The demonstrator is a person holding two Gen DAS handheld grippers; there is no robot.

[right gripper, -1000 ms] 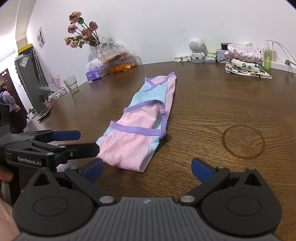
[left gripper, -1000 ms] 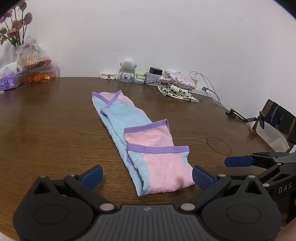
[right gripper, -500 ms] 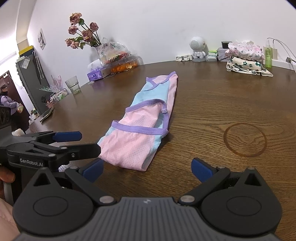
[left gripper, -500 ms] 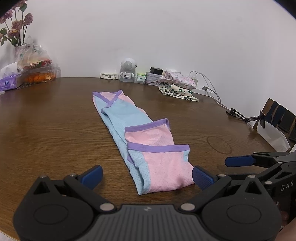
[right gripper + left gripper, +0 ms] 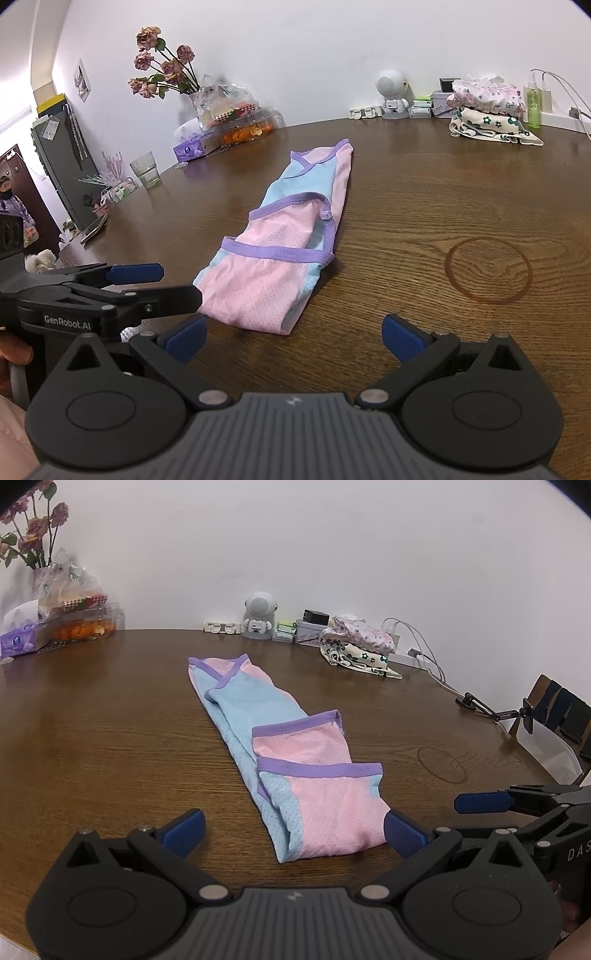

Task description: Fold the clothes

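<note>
A pink and light-blue garment with purple trim [image 5: 295, 760] [image 5: 280, 251] lies folded into a long strip on the brown wooden table [image 5: 103, 738] [image 5: 424, 206]. My left gripper [image 5: 293, 830] is open, its blue pads on either side of the strip's near end, close above the table. My right gripper [image 5: 293, 338] is open too, just short of the same near end, holding nothing. Each gripper shows from the side in the other's view: the right gripper [image 5: 517, 805] and the left gripper [image 5: 110, 288].
Folded patterned clothes [image 5: 356, 648] [image 5: 487, 110] are stacked at the table's far edge, beside a small white robot figure [image 5: 258, 614], boxes and cables. A flower vase [image 5: 207, 99], a fruit box, a tissue pack [image 5: 188, 147] and a glass [image 5: 146, 170] stand at the left. A chair [image 5: 554, 723] is at the right.
Both views have shifted very slightly. The garment has not moved and both grippers stay open.
</note>
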